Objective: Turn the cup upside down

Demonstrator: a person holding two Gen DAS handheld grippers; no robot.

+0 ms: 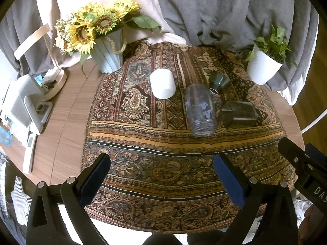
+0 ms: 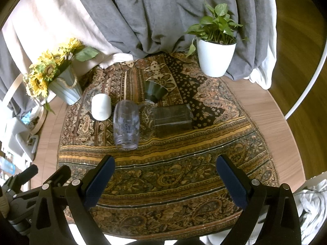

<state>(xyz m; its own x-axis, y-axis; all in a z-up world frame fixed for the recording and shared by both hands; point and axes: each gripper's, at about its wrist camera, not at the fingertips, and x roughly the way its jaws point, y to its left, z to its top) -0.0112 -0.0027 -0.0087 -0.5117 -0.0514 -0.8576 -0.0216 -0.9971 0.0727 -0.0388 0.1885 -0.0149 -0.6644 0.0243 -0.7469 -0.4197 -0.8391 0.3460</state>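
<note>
Round wood table (image 1: 67, 110) is sitting under a paisley cloth (image 1: 163, 163), grey curtains (image 2: 155, 16) hanging behind. Clear cup (image 1: 199, 110) is lying mid-cloth beside a white cup (image 1: 162, 83). Left gripper (image 1: 162, 173) and right gripper (image 2: 165, 175) are hovering with jaws spread, holding nothing.

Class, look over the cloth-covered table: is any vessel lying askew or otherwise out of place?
Yes. The clear glass cup lies on its side on the patterned cloth, and so do the dark square tumbler and the small dark flared cup. The white cup stands mouth-down. Nothing looks spilled.
</note>
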